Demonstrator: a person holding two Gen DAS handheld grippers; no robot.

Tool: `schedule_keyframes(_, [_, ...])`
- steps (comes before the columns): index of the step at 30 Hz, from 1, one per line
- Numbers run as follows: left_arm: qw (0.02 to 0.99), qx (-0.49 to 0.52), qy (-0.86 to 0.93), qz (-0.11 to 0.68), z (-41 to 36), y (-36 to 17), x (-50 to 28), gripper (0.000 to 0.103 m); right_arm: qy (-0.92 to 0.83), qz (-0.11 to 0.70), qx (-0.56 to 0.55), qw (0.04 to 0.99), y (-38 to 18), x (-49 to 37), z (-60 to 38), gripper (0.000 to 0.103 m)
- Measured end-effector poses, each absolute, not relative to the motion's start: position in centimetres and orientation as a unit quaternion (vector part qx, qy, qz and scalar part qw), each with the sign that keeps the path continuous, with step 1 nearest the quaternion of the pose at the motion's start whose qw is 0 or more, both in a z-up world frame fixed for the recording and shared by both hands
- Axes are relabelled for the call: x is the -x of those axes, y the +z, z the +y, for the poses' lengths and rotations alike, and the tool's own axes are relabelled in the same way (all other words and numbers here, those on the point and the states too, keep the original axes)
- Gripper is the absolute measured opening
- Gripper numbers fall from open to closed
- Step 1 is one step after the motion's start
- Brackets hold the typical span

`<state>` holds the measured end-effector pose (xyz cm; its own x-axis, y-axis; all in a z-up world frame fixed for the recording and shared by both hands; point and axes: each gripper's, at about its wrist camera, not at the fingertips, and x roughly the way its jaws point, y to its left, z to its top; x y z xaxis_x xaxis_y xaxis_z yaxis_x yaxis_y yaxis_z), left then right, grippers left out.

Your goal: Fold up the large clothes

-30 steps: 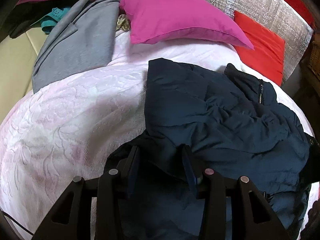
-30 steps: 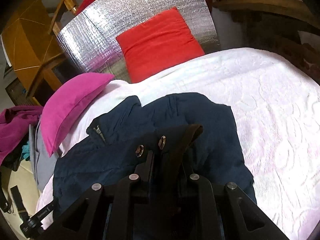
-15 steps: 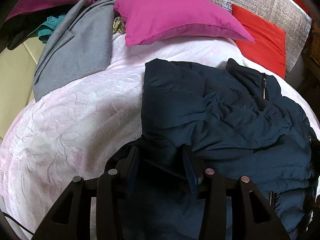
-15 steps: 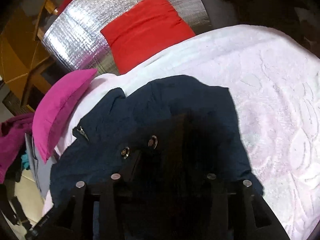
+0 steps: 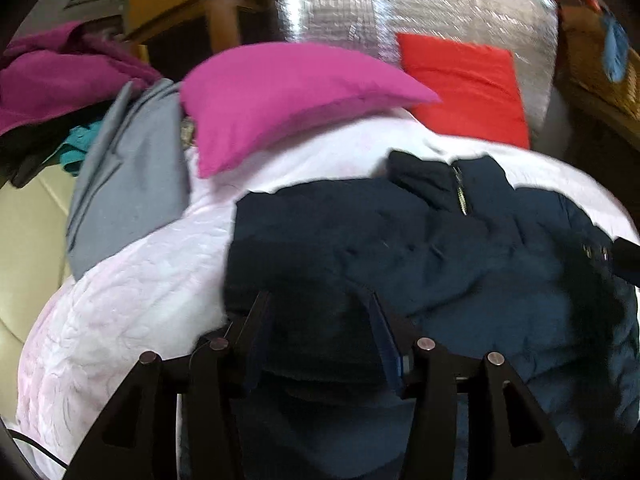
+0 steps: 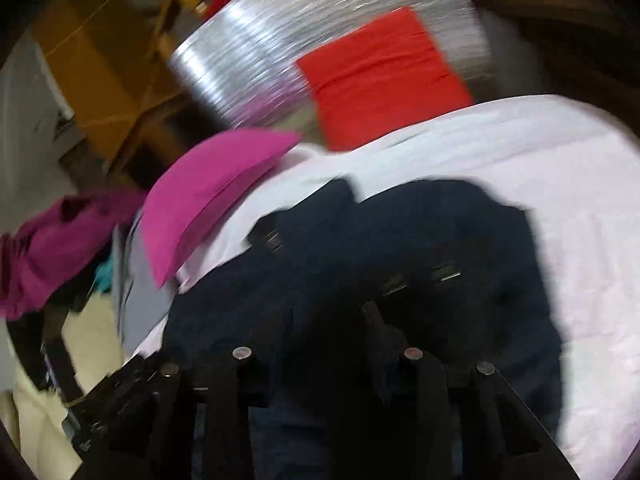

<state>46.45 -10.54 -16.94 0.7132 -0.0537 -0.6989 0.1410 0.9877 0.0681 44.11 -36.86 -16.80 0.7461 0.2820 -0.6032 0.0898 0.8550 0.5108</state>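
Since the earlier frames both wrist views have swung upward, so that more of the silver foil panel (image 5: 460, 12) and wooden furniture (image 5: 208, 12) behind the bed now shows, and both current views are smeared by motion. We note that the right gripper (image 6: 332, 312), seen pressed together on a flap of the jacket a second ago, now has its fingers standing apart with dark cloth between them.

We find the dark navy padded jacket (image 5: 460, 264) lying crumpled on the pale pink quilted bedspread (image 5: 132, 288), its collar and zip pull (image 5: 462, 196) turned toward the pillows. The left gripper (image 5: 320, 312) is spread, with a fold of the jacket's near edge bunched between its fingers; we cannot tell whether they press on the cloth. In the right wrist view two metal snaps (image 6: 420, 278) show on the jacket just ahead of the fingers.

A magenta pillow (image 5: 288, 92) rests on the bedspread beyond the jacket, apart from it. A red cushion (image 5: 468, 88) leans against the foil panel. At the left edge of the bed a grey garment (image 5: 128, 176) lies partly under the magenta pillow, with a purple garment (image 5: 52, 76) and a teal item (image 5: 80, 148) heaped beside it. A wicker basket (image 5: 600, 56) sits at far right.
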Motion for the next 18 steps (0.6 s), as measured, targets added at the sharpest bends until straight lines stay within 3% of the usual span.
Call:
schedule_keyframes(5, [0.908,-0.057,-0.054,0.412,-11.1,-18.6,-47.1,0.051,0.085,0.389,-0.264,0.879,-19.3,-46.0,-33.2,0.038])
schedule_keyframes(8, [0.904,-0.054,-0.052,0.422,-10.5,-19.0,-47.5,0.059,0.072,0.421,-0.28,0.86,-21.5,-46.5,-33.4,0.036])
schedule_keyframes(10, [0.899,-0.063,-0.051,0.43,-10.8,-19.6,-47.5,0.061,0.064,0.436,-0.302,0.845,-22.9,-46.6,-34.4,0.025])
schedule_keyframes(11, [0.898,-0.068,-0.051,0.431,-10.9,-19.8,-47.5,0.061,0.068,0.439,-0.31,0.841,-23.2,-46.5,-34.7,0.025])
schedule_keyframes(18, [0.904,-0.053,-0.054,0.42,-10.0,-17.9,-47.2,0.06,0.072,0.43,-0.352,0.828,-20.6,-44.8,-38.7,0.028])
